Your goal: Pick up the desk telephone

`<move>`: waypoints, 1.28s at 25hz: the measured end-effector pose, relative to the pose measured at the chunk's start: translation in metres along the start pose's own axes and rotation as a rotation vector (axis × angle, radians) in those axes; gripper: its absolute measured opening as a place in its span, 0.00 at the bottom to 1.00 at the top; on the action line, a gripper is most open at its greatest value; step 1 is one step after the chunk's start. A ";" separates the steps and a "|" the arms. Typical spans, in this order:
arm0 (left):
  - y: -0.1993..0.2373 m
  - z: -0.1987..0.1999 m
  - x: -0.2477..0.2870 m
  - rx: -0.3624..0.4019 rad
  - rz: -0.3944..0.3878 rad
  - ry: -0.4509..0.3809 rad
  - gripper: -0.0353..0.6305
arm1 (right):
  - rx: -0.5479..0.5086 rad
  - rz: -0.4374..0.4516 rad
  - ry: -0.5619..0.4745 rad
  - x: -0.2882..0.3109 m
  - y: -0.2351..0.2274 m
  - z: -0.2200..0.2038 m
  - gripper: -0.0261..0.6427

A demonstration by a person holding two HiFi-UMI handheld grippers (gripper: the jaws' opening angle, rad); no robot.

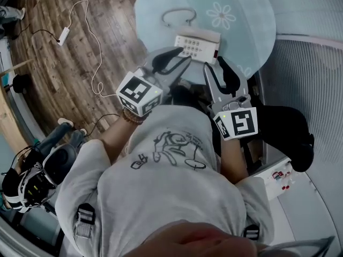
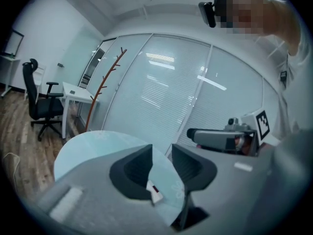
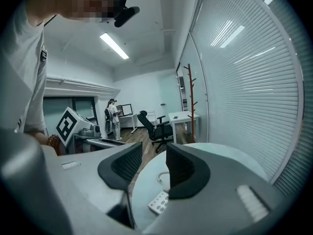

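Observation:
A white desk telephone [image 1: 195,44] with a keypad lies on the near part of a round pale-blue table [image 1: 161,4]; its curled cord [image 1: 178,17] lies behind it. My left gripper [image 1: 176,62] hovers just short of the phone's near left corner, jaws a little apart and empty. The right gripper [image 1: 214,67] is at the phone's near right, also slightly open and empty. In the left gripper view a corner of the phone [image 2: 154,193] shows between the jaws of the left gripper [image 2: 161,153]. In the right gripper view the keypad [image 3: 160,202] shows below the right gripper [image 3: 154,153].
A power strip [image 1: 63,35] with a white cable lies on the wood floor to the left. A glass wall with blinds [image 2: 161,97] stands behind the table, with a coat stand [image 2: 105,82], an office chair [image 2: 41,106] and a white desk [image 3: 183,116] nearby. A person [image 3: 115,116] stands far off.

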State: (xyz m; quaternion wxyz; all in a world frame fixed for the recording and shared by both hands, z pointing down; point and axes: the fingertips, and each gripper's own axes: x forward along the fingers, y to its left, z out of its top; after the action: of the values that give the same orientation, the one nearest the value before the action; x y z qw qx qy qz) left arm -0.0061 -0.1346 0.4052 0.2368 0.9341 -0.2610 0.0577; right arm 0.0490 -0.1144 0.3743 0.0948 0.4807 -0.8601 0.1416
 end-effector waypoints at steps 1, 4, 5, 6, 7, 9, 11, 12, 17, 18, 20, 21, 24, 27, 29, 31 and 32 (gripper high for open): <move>0.006 -0.007 0.004 -0.007 0.009 0.010 0.25 | 0.005 -0.003 0.012 0.004 -0.006 -0.007 0.28; 0.027 -0.028 0.016 -0.028 0.038 0.037 0.29 | 0.016 -0.005 0.053 0.016 -0.021 -0.032 0.32; 0.034 -0.036 0.020 -0.034 0.048 0.048 0.31 | 0.020 -0.006 0.067 0.021 -0.027 -0.041 0.33; 0.042 -0.044 0.025 -0.039 0.058 0.060 0.33 | 0.026 -0.008 0.081 0.025 -0.034 -0.051 0.36; 0.049 -0.053 0.029 -0.043 0.068 0.073 0.34 | 0.034 -0.011 0.096 0.030 -0.040 -0.061 0.38; 0.064 -0.070 0.039 -0.049 0.087 0.099 0.39 | 0.052 -0.022 0.121 0.038 -0.054 -0.080 0.43; 0.079 -0.087 0.048 -0.066 0.100 0.122 0.41 | 0.069 -0.032 0.142 0.046 -0.067 -0.099 0.45; 0.086 -0.097 0.052 -0.082 0.104 0.132 0.43 | 0.079 -0.035 0.156 0.050 -0.073 -0.109 0.47; 0.124 -0.157 0.076 -0.153 0.139 0.183 0.49 | 0.146 -0.044 0.230 0.071 -0.100 -0.171 0.54; 0.133 -0.168 0.082 -0.155 0.148 0.195 0.50 | 0.160 -0.049 0.239 0.077 -0.108 -0.183 0.57; 0.151 -0.191 0.095 -0.165 0.162 0.221 0.53 | 0.196 -0.065 0.266 0.088 -0.124 -0.208 0.60; 0.157 -0.204 0.101 -0.175 0.166 0.240 0.53 | 0.218 -0.069 0.286 0.092 -0.131 -0.221 0.63; 0.167 -0.242 0.116 -0.213 0.176 0.323 0.56 | 0.290 -0.079 0.345 0.096 -0.148 -0.260 0.74; 0.180 -0.274 0.132 -0.240 0.199 0.387 0.62 | 0.328 -0.097 0.372 0.103 -0.164 -0.292 0.78; 0.186 -0.285 0.139 -0.253 0.201 0.404 0.65 | 0.354 -0.103 0.388 0.107 -0.169 -0.309 0.80; 0.186 -0.291 0.145 -0.265 0.193 0.413 0.66 | 0.382 -0.102 0.404 0.109 -0.170 -0.324 0.80; 0.186 -0.294 0.147 -0.266 0.191 0.416 0.66 | 0.390 -0.099 0.412 0.110 -0.170 -0.331 0.81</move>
State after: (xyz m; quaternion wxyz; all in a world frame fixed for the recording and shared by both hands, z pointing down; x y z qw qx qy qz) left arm 0.0293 -0.2032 0.7748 0.3996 0.8338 -0.2992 0.2356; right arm 0.1458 -0.1760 0.7445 0.1802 0.4926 -0.7547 0.3940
